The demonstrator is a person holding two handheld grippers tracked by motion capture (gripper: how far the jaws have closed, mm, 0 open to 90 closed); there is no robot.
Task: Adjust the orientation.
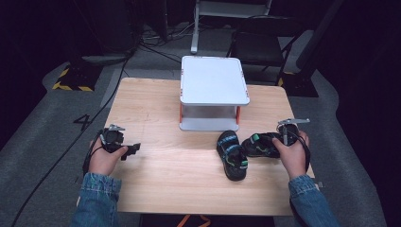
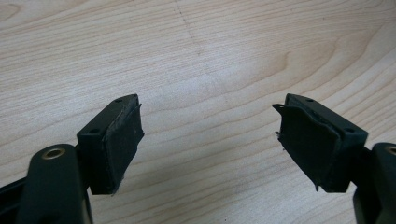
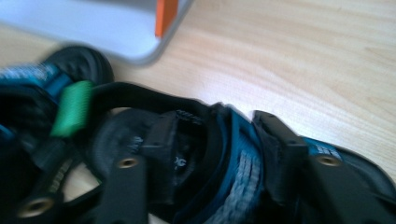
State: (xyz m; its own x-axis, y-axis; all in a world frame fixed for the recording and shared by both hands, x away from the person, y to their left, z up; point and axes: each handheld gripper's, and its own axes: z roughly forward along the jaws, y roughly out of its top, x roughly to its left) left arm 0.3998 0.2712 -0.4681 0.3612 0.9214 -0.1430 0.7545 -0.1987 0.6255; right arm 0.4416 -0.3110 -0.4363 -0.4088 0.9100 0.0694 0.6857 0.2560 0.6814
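Right gripper [image 3: 215, 154] fingers closed around the right sandal's [image 1: 260, 145] soft heel strap, likely light and floppy; left gripper [image 2: 210, 140] fingers wide open, empty.

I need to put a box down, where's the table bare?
Bare: the wood between the left gripper and the near sandal, and left of the white stand. Crowded: the right side, where the right gripper meets the second sandal.

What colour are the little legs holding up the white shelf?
Orange. The shelf's legs show best in the high view; the right gripper view catches one close up.
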